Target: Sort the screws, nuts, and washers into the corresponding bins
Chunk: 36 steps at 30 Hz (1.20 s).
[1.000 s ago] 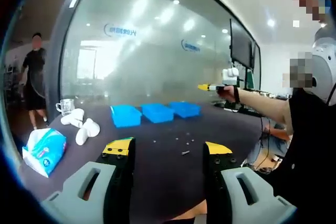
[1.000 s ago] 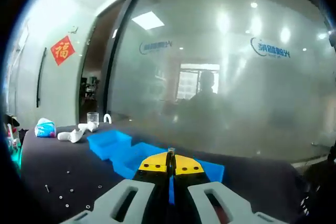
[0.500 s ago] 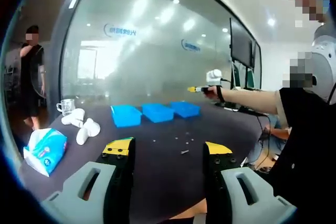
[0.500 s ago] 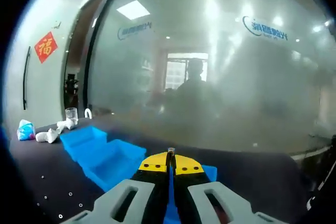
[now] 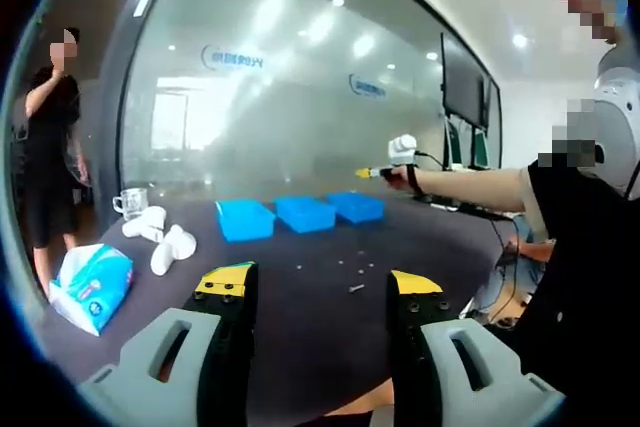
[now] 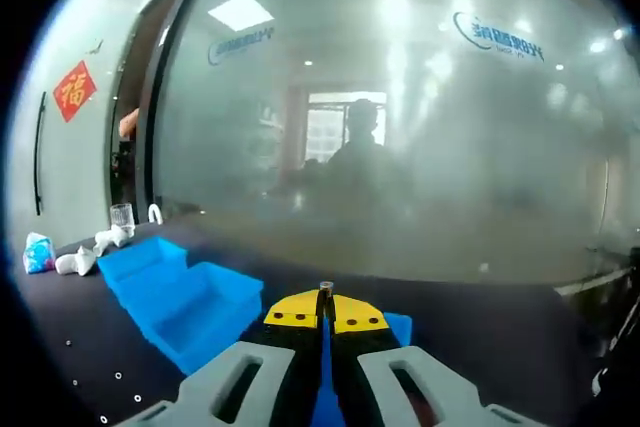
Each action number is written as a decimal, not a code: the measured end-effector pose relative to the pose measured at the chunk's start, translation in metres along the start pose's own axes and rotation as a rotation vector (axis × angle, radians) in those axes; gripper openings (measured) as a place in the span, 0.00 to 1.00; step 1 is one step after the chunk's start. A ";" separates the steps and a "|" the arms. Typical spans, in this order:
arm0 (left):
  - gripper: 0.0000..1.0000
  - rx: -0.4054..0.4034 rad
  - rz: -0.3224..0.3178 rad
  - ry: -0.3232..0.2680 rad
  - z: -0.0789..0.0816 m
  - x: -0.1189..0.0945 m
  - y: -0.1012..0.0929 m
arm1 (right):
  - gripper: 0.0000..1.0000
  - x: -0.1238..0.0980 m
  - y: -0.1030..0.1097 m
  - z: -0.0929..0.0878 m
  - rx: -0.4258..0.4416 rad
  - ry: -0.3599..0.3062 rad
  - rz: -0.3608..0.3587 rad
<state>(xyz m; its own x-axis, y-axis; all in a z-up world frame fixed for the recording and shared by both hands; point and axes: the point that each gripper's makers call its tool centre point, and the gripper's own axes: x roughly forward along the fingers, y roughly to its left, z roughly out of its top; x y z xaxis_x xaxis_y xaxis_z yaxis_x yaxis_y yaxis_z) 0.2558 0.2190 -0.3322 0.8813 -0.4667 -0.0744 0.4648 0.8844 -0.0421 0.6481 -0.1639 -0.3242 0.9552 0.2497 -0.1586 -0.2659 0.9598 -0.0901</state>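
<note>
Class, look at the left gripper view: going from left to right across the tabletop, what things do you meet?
Tissue pack → white rolled cloths → three blue bins → small loose hardware → right gripper held out above the table.

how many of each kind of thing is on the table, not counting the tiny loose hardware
blue bins: 3
white rolled cloths: cluster, number unclear
tissue pack: 1
glass mug: 1
total: 5 countable items, plus the cloth cluster
</note>
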 end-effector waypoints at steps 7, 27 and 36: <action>0.51 -0.002 -0.002 0.001 -0.001 0.001 0.000 | 0.22 -0.003 -0.003 0.012 -0.040 -0.059 -0.021; 0.51 -0.003 -0.001 -0.010 0.003 0.003 0.004 | 0.29 -0.080 0.048 0.018 -0.033 -0.119 0.151; 0.51 -0.006 -0.008 -0.009 0.003 0.010 0.005 | 0.35 -0.159 0.086 0.012 -0.022 -0.170 0.269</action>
<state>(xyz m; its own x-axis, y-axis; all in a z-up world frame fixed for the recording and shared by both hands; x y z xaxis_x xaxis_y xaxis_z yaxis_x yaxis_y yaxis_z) 0.2669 0.2189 -0.3302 0.8781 -0.4740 -0.0646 0.4717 0.8804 -0.0483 0.4753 -0.1191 -0.2946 0.8575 0.5142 -0.0136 -0.5133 0.8536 -0.0890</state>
